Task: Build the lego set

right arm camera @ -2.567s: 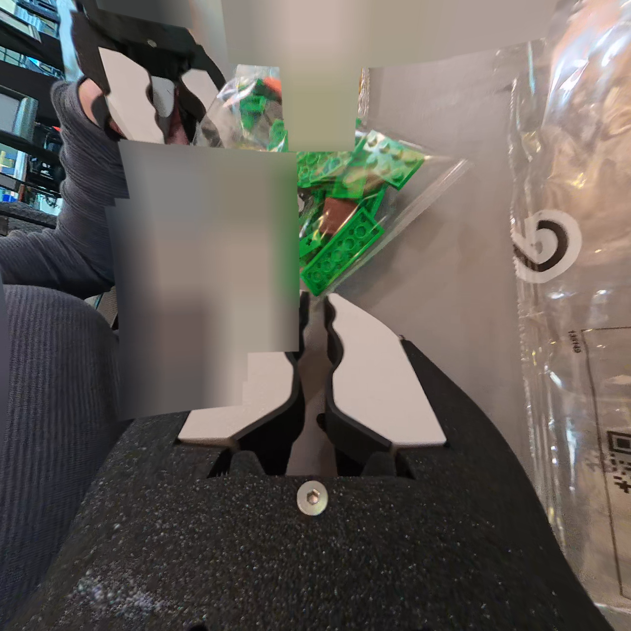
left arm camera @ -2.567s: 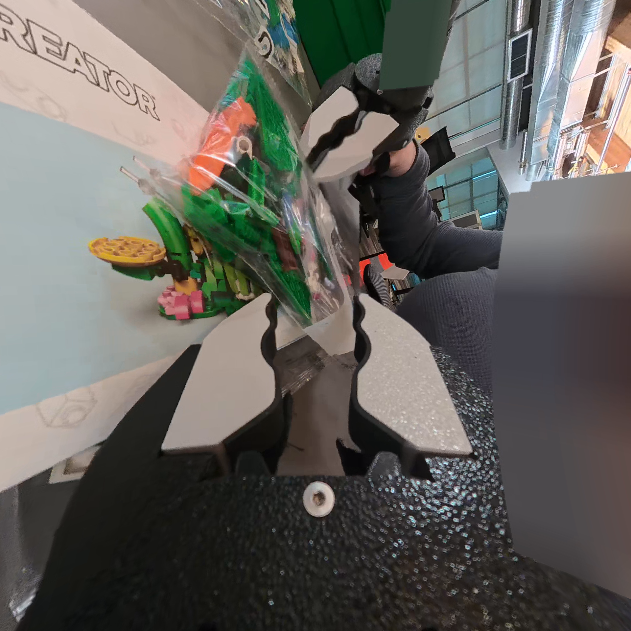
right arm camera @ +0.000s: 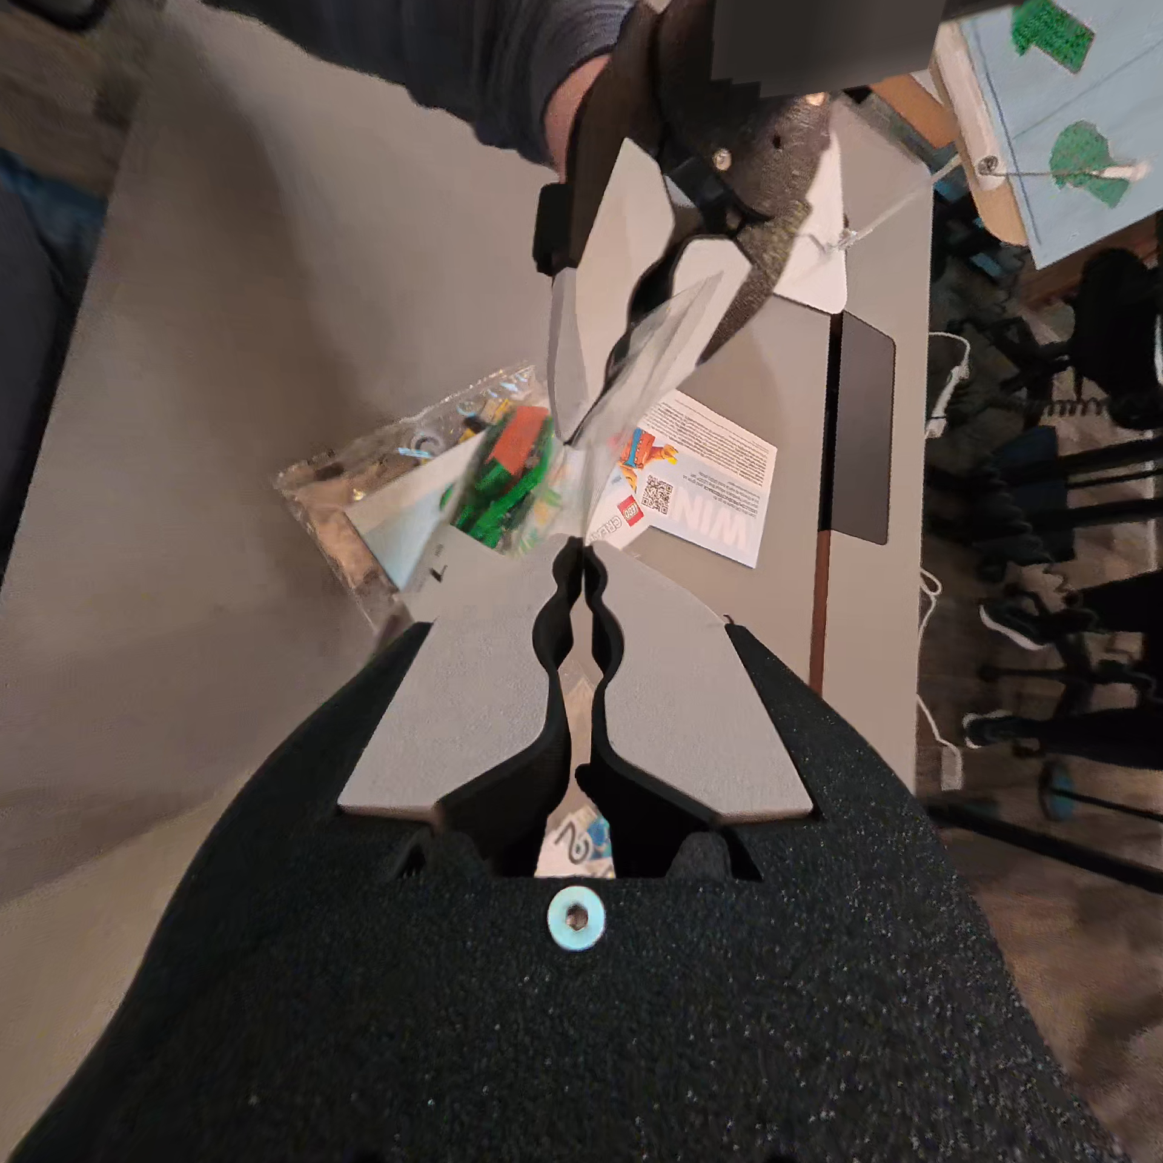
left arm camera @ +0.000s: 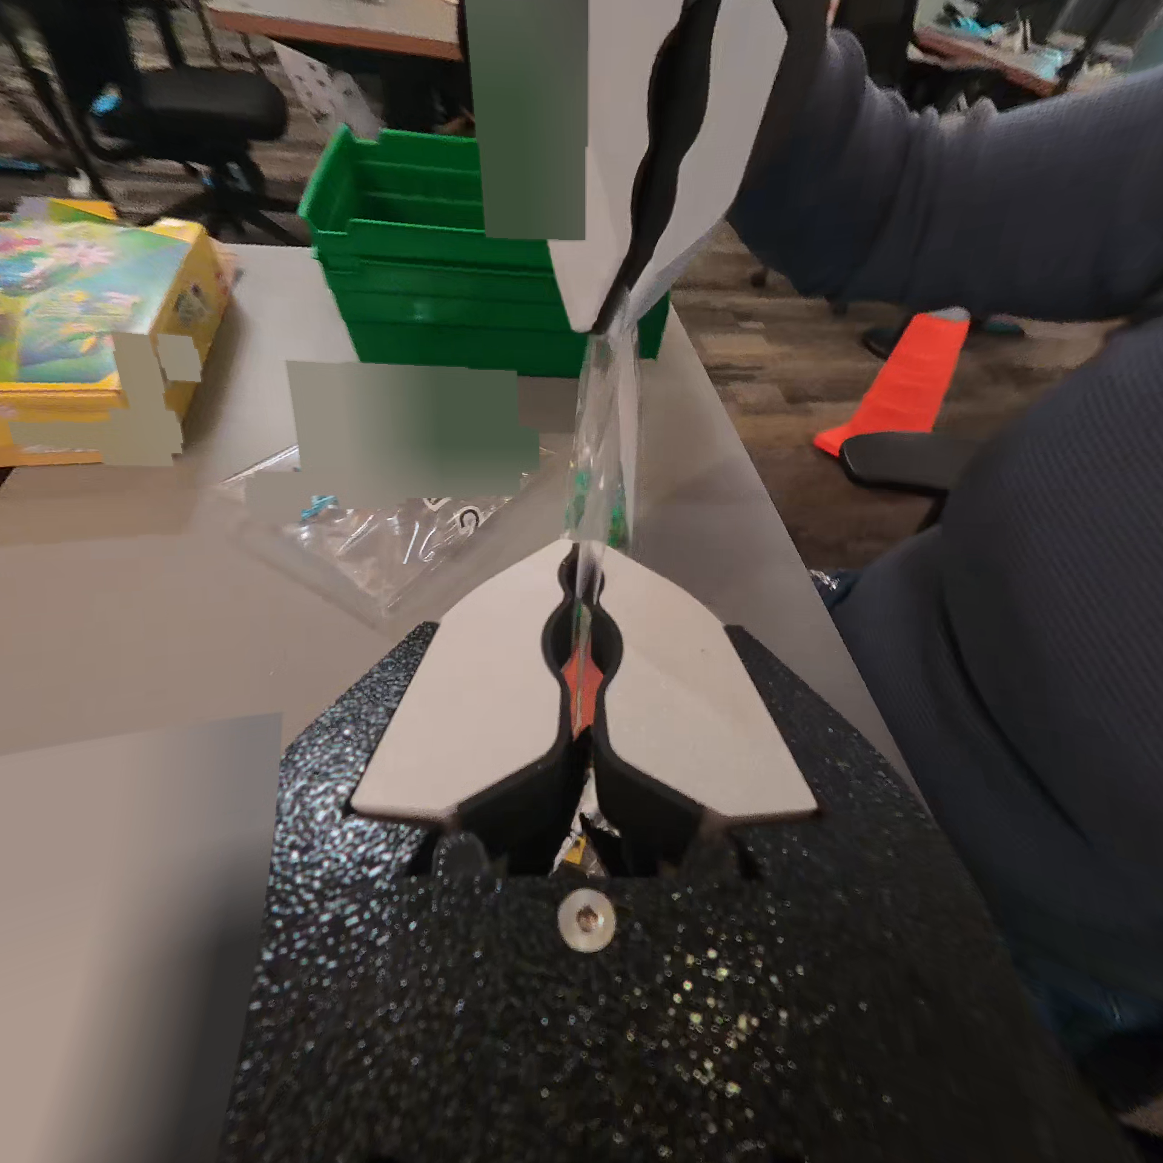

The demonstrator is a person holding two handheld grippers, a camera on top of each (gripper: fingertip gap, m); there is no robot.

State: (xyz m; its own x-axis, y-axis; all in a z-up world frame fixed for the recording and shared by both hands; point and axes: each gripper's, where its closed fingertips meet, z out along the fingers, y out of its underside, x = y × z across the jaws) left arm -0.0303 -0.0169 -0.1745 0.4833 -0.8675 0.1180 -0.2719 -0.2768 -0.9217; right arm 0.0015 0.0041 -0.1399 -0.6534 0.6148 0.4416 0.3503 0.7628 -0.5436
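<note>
A clear plastic bag of green and orange Lego pieces [right arm camera: 510, 491] hangs over the grey table [left arm camera: 126, 629], held between both grippers. In the left wrist view my left gripper [left arm camera: 588, 554] is shut on one edge of the bag [left arm camera: 601, 440]. The film runs taut up to the right gripper [left arm camera: 591, 327], which is shut on the other edge. In the right wrist view my right gripper [right arm camera: 579, 547] pinches the film, and the left gripper [right arm camera: 566, 434] grips it just beyond. Most of the bricks are hidden in the left wrist view.
Stacked green bins [left arm camera: 434, 277] stand at the table's far edge and a yellow Lego box [left arm camera: 94, 314] at the left. Another clear bag [left arm camera: 390, 541] lies on the table. A printed leaflet [right arm camera: 698, 484] and a booklet [right arm camera: 403, 522] lie under the held bag. An orange cone [left arm camera: 906, 384] is on the floor. The grippers' ends are close to 6 cm from one another.
My left gripper was open around the bag's lower end and is now shut on it. Both grippers have turned and come down over the table, with the film pulled tight between them.
</note>
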